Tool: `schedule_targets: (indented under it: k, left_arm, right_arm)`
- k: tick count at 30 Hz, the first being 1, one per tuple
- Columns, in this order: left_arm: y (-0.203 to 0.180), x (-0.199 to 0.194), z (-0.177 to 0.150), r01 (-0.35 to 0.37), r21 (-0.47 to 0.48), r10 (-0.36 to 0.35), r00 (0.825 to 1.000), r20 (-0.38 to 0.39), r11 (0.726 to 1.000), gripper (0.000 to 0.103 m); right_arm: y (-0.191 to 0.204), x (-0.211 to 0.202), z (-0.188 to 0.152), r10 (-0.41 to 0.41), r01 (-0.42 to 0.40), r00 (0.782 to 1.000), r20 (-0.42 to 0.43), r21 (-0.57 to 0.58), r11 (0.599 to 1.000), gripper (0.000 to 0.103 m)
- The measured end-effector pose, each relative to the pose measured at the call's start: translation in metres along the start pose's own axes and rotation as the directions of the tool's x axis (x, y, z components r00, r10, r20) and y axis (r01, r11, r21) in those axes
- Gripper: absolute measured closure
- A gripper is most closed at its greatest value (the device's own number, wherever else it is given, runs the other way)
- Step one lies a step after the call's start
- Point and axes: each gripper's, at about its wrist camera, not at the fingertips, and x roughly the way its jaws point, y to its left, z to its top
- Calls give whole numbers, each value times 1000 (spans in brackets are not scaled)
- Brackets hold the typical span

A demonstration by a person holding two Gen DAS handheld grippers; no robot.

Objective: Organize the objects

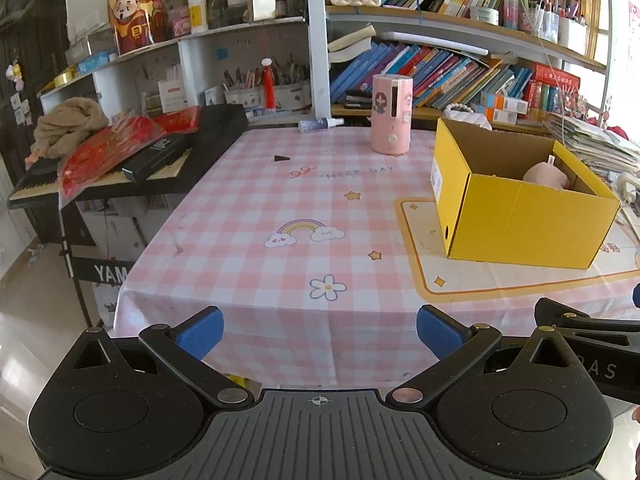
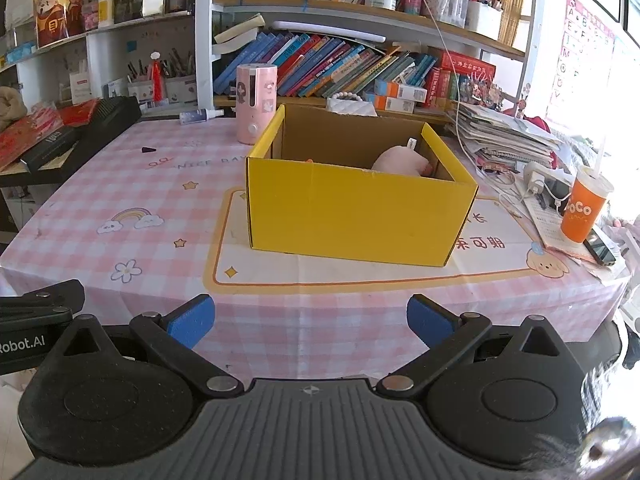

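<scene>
A yellow cardboard box [image 1: 516, 216] stands open on the pink checked tablecloth [image 1: 280, 208], right of centre; it also shows in the right wrist view [image 2: 356, 212]. A pink plush toy [image 2: 400, 162] lies inside it at the far right and shows in the left wrist view [image 1: 547, 175]. My left gripper [image 1: 320, 334] is open and empty, held before the table's front edge. My right gripper [image 2: 310, 322] is open and empty, in front of the box. A pink cylinder-shaped humidifier [image 1: 391, 114] stands behind the box.
A small spray bottle [image 1: 320, 124] lies at the table's back edge. A small black wedge [image 1: 282, 157] lies on the cloth. A keyboard [image 1: 120, 164] with red packets stands left. An orange cup [image 2: 585, 210], a phone, a charger and stacked papers [image 2: 508, 136] are at right. Bookshelves stand behind.
</scene>
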Motion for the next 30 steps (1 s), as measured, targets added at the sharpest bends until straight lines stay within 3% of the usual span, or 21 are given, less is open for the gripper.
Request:
schedule_targets:
  k: [30]
  left_arm:
    - [0, 5, 2, -2, -2, 2, 1000, -15, 1000, 0]
  right_arm:
    - [-7, 3, -2, -1, 1, 1000, -13, 0, 1000, 0]
